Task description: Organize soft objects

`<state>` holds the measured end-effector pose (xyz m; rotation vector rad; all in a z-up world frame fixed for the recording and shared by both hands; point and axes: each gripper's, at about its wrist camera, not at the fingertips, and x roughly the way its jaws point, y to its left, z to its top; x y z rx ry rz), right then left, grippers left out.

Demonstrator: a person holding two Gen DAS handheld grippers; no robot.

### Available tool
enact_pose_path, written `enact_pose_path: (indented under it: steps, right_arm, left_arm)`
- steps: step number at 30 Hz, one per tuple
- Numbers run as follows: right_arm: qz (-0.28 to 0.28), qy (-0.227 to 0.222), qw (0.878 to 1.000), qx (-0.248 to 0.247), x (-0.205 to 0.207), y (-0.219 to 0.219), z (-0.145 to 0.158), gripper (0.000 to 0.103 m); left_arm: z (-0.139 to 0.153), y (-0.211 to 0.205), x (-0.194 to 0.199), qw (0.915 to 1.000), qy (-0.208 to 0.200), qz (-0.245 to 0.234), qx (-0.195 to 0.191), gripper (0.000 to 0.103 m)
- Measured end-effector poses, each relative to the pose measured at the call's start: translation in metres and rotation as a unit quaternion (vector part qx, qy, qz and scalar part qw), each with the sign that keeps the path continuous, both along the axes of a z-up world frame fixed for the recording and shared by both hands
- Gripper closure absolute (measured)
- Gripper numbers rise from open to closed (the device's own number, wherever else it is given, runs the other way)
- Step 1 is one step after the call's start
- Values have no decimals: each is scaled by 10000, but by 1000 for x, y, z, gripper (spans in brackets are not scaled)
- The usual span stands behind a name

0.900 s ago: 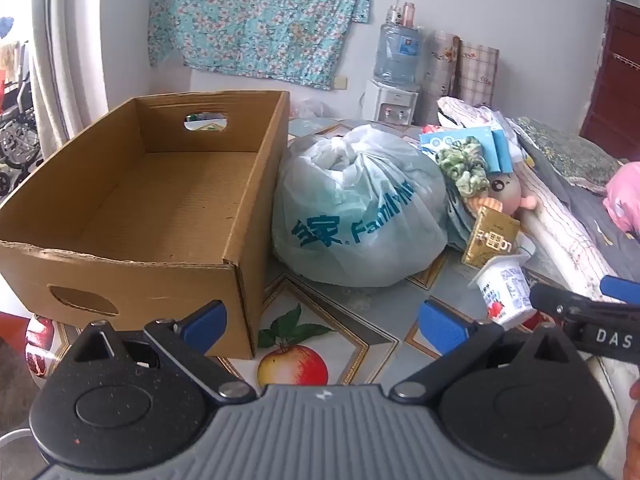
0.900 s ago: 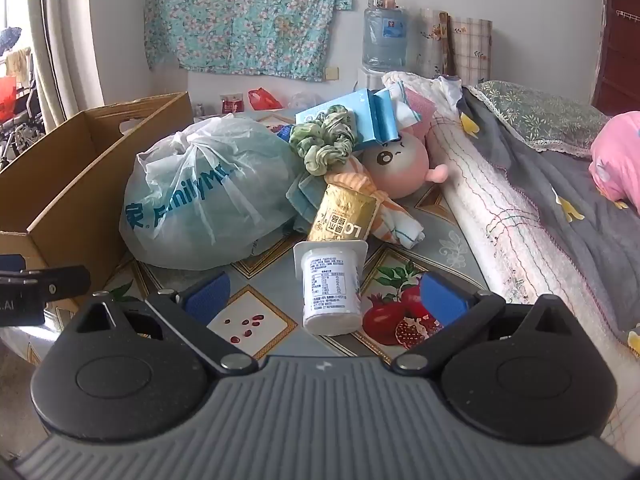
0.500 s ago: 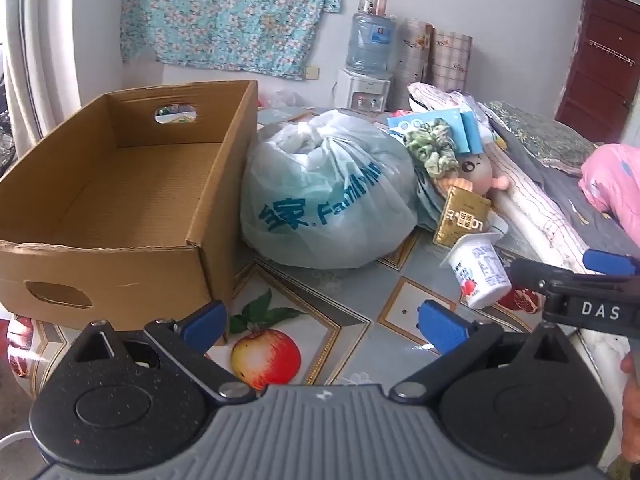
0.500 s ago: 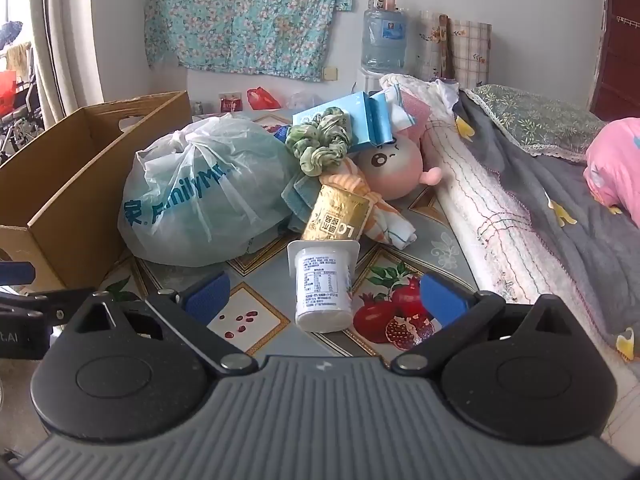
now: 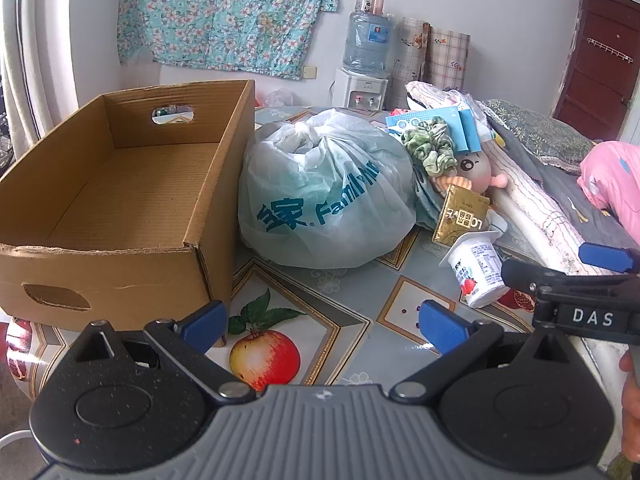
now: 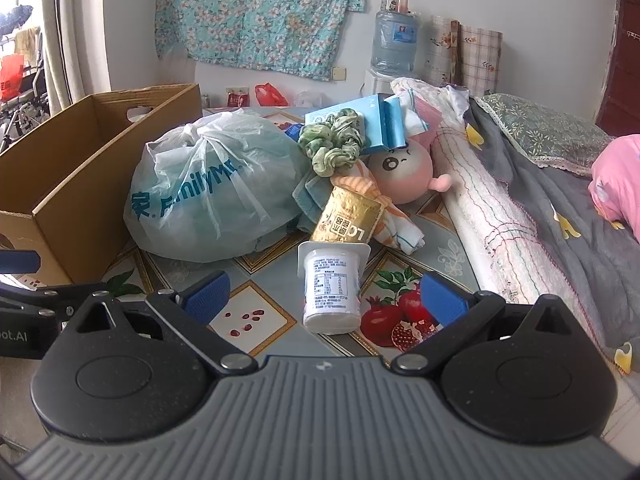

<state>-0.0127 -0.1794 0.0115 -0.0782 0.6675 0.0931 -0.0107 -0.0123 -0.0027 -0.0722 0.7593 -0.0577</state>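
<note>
Claws, my left claw and right claw, spread empty; open brown cardboard box waits at ten o'clock for the tied pale plastic bag.

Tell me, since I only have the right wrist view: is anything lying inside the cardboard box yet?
Observer: No. The left wrist view looks down into the cardboard box, and its floor is bare.
Operator: Where is the left gripper?
Observer: The left gripper hangs open over an apple print on the tablecloth, beside the box's near corner.
Operator: Does that view show my right gripper from outside?
Observer: Yes. The right gripper comes in from the right edge, open, with one fingertip close beside the yogurt cup. I cannot tell whether they touch.
</note>
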Motion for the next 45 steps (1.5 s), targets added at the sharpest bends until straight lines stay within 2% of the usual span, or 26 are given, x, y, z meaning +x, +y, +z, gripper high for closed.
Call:
enact_pose_path:
  steps: [45]
  right_arm:
    - [2,68,10000,35,3,3,-2,1]
  left_arm:
    - [0,6,3,10000,-2,42,-12,0]
